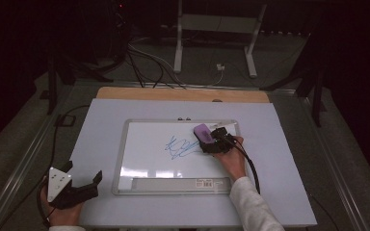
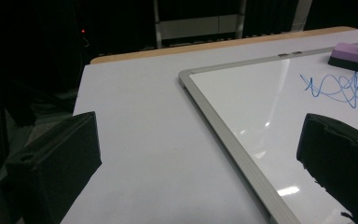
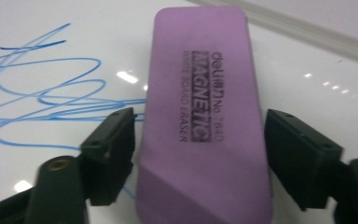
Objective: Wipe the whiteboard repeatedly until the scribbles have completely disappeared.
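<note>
Jaws of the right gripper straddle the eraser, gaps showing; a crooked squeeze could skid it aside.

Open tool over whiteboard corner

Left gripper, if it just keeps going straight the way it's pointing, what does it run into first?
Probably the whiteboard's frame: the open left gripper points across bare table toward that edge, though depth is hard to judge.

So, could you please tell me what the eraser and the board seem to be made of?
The eraser looks like matte purple plastic with printed black lettering. The board has a glossy white surface that mirrors the lights, with a dull silvery frame, probably aluminium.
</note>
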`<state>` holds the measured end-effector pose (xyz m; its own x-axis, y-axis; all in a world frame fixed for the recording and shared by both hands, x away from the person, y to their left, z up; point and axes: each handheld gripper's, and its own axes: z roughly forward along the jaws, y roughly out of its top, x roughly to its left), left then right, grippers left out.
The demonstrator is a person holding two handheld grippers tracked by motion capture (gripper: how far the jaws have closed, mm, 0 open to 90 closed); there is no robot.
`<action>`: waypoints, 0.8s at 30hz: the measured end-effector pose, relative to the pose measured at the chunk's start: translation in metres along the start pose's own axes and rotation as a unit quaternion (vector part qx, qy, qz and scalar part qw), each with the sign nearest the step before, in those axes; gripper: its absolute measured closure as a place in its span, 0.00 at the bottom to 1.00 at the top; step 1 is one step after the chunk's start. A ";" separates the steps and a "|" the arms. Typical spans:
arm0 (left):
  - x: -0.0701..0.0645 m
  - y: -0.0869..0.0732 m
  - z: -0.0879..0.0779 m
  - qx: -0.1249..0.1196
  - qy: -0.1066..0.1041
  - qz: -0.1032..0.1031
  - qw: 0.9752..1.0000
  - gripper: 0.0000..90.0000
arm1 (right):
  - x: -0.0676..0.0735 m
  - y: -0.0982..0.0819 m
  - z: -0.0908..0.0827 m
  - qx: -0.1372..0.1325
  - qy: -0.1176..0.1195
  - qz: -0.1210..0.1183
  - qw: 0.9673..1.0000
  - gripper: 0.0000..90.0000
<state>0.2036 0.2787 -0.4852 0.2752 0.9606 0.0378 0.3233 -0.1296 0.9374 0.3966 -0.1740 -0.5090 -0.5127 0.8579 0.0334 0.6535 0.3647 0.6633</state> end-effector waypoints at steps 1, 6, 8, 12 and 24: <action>0.000 0.000 0.000 0.001 0.000 -0.001 1.000 0.00 | -0.001 0.001 -0.001 -0.009 0.002 0.008 1.000 0.26; 0.000 0.000 0.000 -0.001 -0.001 0.000 1.000 0.00 | -0.008 0.010 -0.004 -0.032 0.011 0.035 0.999 0.30; -0.001 0.000 0.001 0.000 -0.001 0.001 1.000 0.01 | -0.008 0.010 -0.002 -0.028 0.006 0.034 0.999 0.39; -0.001 0.000 0.001 0.000 -0.002 0.000 1.000 0.00 | -0.008 0.009 0.002 -0.022 0.008 0.040 0.999 0.45; -0.002 0.000 0.001 0.001 -0.002 0.002 1.000 0.00 | 0.021 0.003 -0.003 -0.018 0.016 0.028 0.999 0.45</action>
<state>0.2039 0.2761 -0.4852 0.2794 0.9593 0.0406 0.3243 -0.1340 0.9364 0.3861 -0.1562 -0.5043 -0.4941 0.8642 0.0951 0.6616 0.3027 0.6860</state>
